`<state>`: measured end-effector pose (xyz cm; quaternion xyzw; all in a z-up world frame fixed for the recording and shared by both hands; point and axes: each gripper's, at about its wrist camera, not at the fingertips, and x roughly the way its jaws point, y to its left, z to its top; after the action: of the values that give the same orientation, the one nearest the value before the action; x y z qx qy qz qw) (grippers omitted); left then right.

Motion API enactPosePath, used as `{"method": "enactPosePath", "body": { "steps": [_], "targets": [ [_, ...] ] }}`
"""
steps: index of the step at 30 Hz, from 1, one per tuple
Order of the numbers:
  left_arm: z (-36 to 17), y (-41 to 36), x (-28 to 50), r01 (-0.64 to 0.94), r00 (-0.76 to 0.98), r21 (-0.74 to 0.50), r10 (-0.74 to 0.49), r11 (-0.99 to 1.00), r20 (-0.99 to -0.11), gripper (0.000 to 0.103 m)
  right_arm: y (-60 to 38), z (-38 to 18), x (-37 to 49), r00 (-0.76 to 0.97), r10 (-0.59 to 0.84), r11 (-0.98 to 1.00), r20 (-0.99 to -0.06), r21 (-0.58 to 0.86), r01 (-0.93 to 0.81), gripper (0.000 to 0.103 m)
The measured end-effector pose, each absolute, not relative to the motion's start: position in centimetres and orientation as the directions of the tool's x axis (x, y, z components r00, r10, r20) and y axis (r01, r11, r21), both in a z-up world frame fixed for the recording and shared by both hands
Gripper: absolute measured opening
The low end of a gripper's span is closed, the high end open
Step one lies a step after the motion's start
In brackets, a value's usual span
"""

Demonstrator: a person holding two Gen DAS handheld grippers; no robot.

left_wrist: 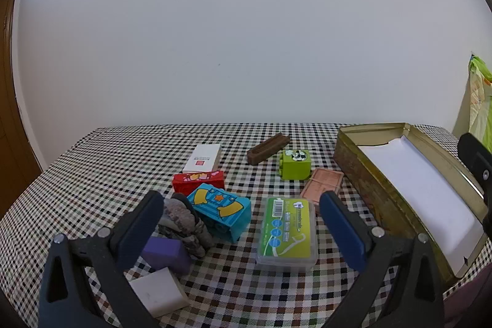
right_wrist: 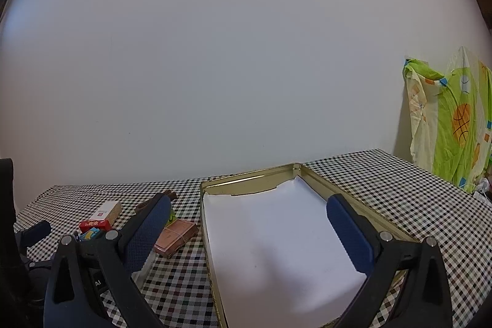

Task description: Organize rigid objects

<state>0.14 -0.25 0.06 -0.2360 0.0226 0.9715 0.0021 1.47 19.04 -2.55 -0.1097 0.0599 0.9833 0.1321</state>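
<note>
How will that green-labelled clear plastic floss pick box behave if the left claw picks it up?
The floss pick box lies flat between the open left claw, so it probably won't roll or tip. Its clear plastic looks rigid but smooth, so it may slip. It is likely light, and its lid might flex under a hard squeeze.

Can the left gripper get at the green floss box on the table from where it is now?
Probably yes. The left gripper is open, and the green floss box lies flat between its jaws with bare cloth around it. The blue block sits close on the left but apart.
</note>
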Motion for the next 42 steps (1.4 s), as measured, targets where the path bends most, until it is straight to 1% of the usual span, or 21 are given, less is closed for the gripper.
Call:
{"method": "enactPosePath", "body": {
  "steps": [21, 26, 32, 33, 42],
  "targets": [
    [0.1, -0.6, 1.1, 0.022, -0.891, 0.041, -0.038, -0.999, -0.452, 0.103, 18.6, -2.3, 1.7, -0.950, 0.233, -0.964, -0.206, 0.082, -0.254, 0.103],
    [0.0, -1.7, 2.1, 0.028, -0.883, 0.041, -0.044, -0.999, -0.467, 0.103, 18.6, -2.4, 1.7, -0.953, 0.220, -0.967, -0.207, 0.083, -0.241, 0.103],
    [-0.6, -4.8, 3.3, 0.029, -0.848, 0.021, -0.036, -0.999, -0.528, 0.103, 18.3, -2.3, 1.8, -0.958, 0.203, -0.971, -0.203, 0.083, -0.224, 0.103],
    [-0.8, -5.5, 3.4, 0.033, -0.838, 0.019, -0.038, -0.999, -0.544, 0.103, 18.3, -2.2, 1.7, -0.963, 0.175, -0.977, -0.205, 0.086, -0.196, 0.103],
    [-2.6, -8.6, 2.5, 0.039, -0.755, 0.005, -0.032, -0.999, -0.654, 0.102, 17.8, -2.5, 1.3, -0.965, 0.104, -0.987, -0.239, 0.097, -0.131, 0.103]
  ]
}}
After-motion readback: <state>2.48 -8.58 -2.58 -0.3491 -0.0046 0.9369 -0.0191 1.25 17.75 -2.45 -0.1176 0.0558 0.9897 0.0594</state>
